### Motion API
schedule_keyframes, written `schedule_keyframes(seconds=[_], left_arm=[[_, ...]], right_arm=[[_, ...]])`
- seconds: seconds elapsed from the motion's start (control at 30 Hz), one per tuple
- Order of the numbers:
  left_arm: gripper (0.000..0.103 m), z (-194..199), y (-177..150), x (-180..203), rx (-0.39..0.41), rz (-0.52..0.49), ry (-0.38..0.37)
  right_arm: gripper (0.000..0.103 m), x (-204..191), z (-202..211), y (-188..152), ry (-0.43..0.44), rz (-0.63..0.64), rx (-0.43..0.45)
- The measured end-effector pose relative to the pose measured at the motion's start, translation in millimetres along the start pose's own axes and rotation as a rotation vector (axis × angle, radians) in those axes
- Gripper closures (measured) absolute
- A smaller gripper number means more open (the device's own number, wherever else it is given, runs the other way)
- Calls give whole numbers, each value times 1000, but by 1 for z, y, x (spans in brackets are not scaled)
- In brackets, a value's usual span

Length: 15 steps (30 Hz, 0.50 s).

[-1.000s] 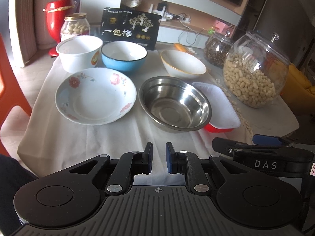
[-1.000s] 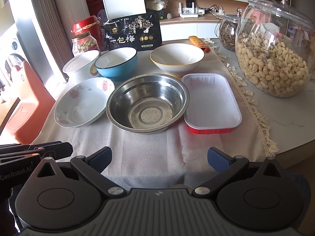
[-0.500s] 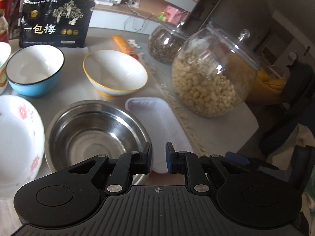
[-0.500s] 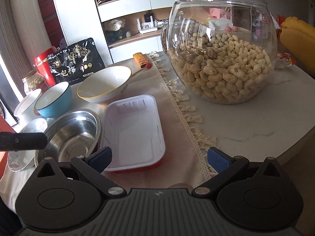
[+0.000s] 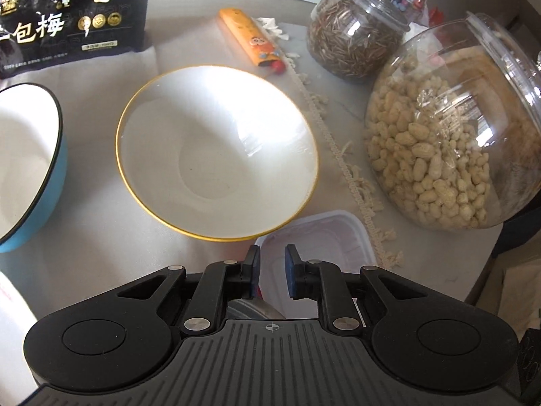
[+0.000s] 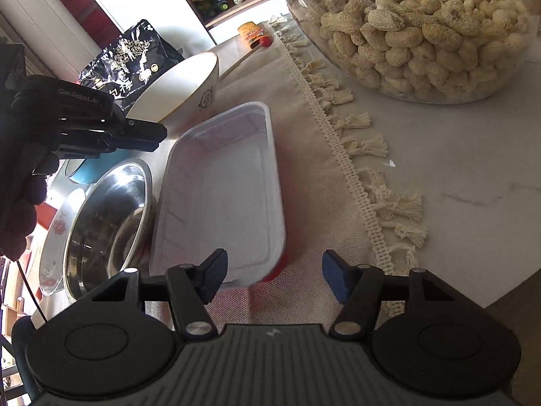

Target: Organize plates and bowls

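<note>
A white bowl with a yellow rim stands just ahead of my left gripper, whose jaws are nearly shut and hold nothing. It also shows in the right wrist view. A blue bowl is to its left. A white tray with a red base lies just ahead of my right gripper, which is open and empty with its left finger over the tray's near end. A steel bowl and a flowered plate lie left of the tray. The left gripper hovers above them.
A big glass jar of peanuts stands to the right, seen close in the right wrist view. A smaller jar of seeds, an orange packet and a black snack bag stand behind. The fringed cloth edge runs beside the tray.
Both grippers have moved forward and down over the table. The left one now sits close to the yellow-rimmed bowl, the right one close to the tray's near end. Neither has changed its opening.
</note>
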<state>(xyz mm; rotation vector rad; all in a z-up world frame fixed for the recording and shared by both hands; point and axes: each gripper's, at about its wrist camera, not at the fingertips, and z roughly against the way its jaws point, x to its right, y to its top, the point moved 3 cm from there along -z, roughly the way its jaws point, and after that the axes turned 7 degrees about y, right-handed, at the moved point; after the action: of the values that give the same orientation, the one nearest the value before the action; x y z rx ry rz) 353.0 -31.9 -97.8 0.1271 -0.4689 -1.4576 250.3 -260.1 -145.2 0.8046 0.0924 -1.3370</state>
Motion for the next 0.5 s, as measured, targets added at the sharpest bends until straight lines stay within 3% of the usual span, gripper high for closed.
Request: schedule_keyframes(seconds=[0.13, 0.17, 0.2, 0.33, 0.5], left_arm=[[84, -16, 6, 5, -16, -58, 104], [78, -19, 7, 6, -24, -61, 117], [79, -23, 8, 7, -36, -55, 114], [80, -31, 8, 20, -70, -36, 44], [80, -46, 3, 54, -119, -34, -64]], right_arm=[[61, 3, -2, 2, 57, -14, -12], [63, 4, -2, 2, 71, -13, -15], [66, 4, -3, 2, 81, -11, -15], [69, 4, -1, 3, 110, 5, -13], [72, 9, 16, 12, 56, 64, 53]])
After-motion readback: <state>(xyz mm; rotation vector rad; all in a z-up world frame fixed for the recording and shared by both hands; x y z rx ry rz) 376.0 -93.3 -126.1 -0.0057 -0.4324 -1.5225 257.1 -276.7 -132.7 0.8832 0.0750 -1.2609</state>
